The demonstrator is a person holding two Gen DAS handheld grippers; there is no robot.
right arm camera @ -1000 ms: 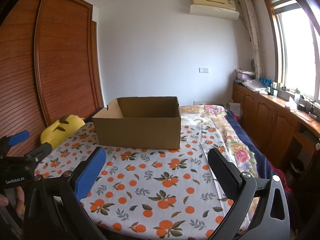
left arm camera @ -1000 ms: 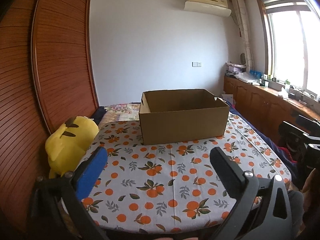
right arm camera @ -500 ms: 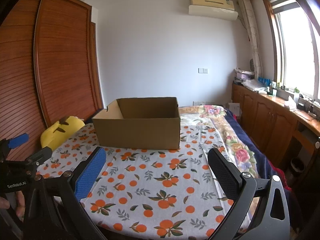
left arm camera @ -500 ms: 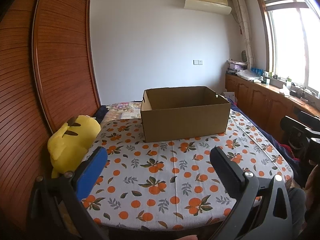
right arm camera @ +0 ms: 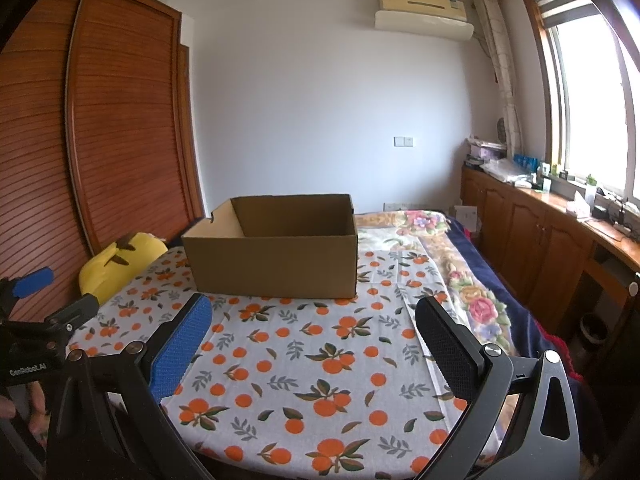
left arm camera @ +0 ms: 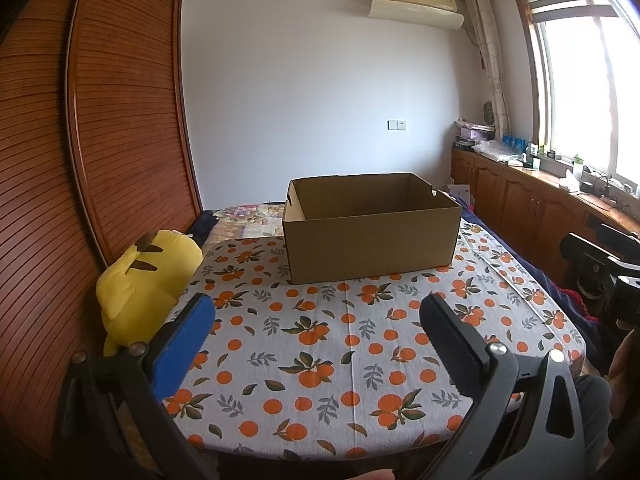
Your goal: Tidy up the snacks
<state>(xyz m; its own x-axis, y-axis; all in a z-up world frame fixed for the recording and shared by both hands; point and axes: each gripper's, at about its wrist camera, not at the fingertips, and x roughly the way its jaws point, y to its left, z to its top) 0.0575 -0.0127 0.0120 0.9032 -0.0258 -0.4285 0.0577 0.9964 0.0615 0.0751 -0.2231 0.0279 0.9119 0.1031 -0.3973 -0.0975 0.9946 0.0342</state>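
Observation:
An open brown cardboard box [left arm camera: 370, 240] stands at the far side of a table covered with an orange-print cloth [left arm camera: 328, 344]; it also shows in the right wrist view [right arm camera: 276, 258]. Its visible inside looks empty. No snacks are in view. My left gripper [left arm camera: 316, 312] is open and empty, held above the table's near edge. My right gripper [right arm camera: 312, 312] is open and empty, also at the near edge. The left gripper shows at the left of the right wrist view [right arm camera: 40, 304].
A yellow plush toy [left arm camera: 144, 276] lies at the table's left edge beside a wooden slatted wardrobe [left arm camera: 100, 140]. A bed with a floral blanket [right arm camera: 460, 280] lies to the right. Wooden cabinets [right arm camera: 540, 240] run under the window.
Both grippers have pulled back and risen slightly, so the box sits a little farther off and more of the table's near edge shows. Both stay open.

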